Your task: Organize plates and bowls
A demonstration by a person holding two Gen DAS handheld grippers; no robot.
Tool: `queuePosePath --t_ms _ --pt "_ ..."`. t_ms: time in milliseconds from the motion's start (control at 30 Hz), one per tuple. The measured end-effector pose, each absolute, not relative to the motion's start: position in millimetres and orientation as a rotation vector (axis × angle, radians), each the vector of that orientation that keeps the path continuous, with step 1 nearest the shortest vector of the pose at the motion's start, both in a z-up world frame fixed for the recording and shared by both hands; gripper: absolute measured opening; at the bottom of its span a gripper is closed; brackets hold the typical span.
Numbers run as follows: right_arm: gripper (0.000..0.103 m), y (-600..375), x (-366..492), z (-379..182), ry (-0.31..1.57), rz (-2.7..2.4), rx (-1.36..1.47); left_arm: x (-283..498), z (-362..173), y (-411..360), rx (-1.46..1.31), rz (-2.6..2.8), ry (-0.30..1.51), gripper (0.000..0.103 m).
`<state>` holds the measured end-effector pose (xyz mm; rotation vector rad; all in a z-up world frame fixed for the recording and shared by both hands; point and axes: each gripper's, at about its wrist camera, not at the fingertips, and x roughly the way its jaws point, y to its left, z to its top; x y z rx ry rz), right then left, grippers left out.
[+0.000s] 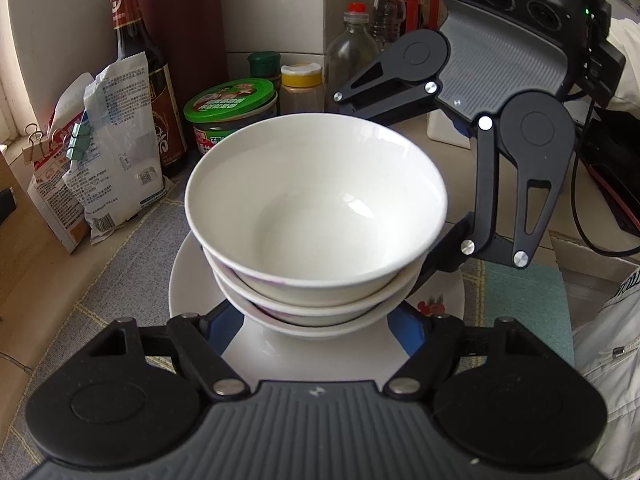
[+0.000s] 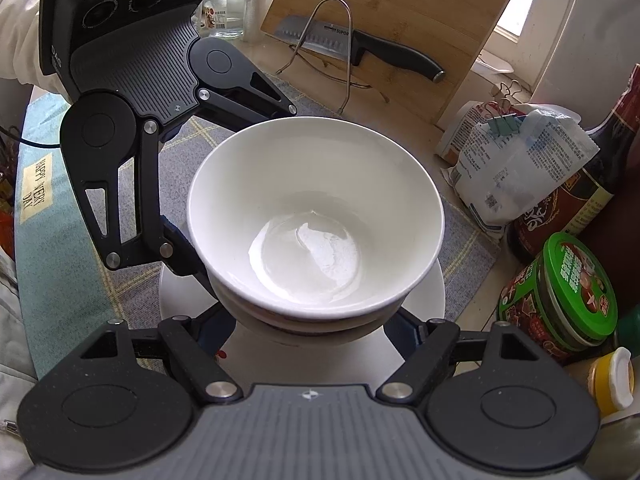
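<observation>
White ceramic bowl stack sits on round white plate; left gripper and right gripper both clamp its base.

Both wrist cameras look steeply down, close, from opposite sides, sharing the stacked bowls.

My knife blade at twelve o'clock reads "SUPOR"; the mat's yellow patch at nine o'clock reads "HAPPY WEEK DAY".
</observation>
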<state>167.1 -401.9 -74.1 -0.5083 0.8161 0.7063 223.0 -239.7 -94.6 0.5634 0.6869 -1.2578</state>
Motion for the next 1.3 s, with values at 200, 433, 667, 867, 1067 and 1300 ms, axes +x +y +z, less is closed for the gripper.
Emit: queuePosePath --t_ms 200,433,667,867,1067,1300 --pt "0.084 -402.7 167.7 -74.6 0.821 0.703 -0.496 221.4 -94.4 -240.4 0.583 -1.259 0.669 0.078" --pt "0.094 -406.2 166.3 -75.5 0.81 0.7 -0.465 219.4 -91.2 -233.6 0.543 -1.234 0.637 0.092" --pt "0.101 -406.2 161.9 -72.8 0.776 0.702 -0.464 207.8 -85.8 -227.8 0.526 -1.155 0.596 0.096" --pt "0.103 -406.1 158.9 -74.7 0.785 0.698 -0.472 193.0 -82.1 -212.2 0.469 -1.063 0.554 0.097" --pt "0.103 -397.4 144.7 -73.7 0.788 0.606 -0.488 174.6 -69.1 -186.0 0.412 -0.973 0.452 0.101" --pt "0.103 -375.3 120.4 -64.8 0.789 0.398 -0.414 156.5 -57.2 -150.2 0.285 -0.957 0.43 0.102"
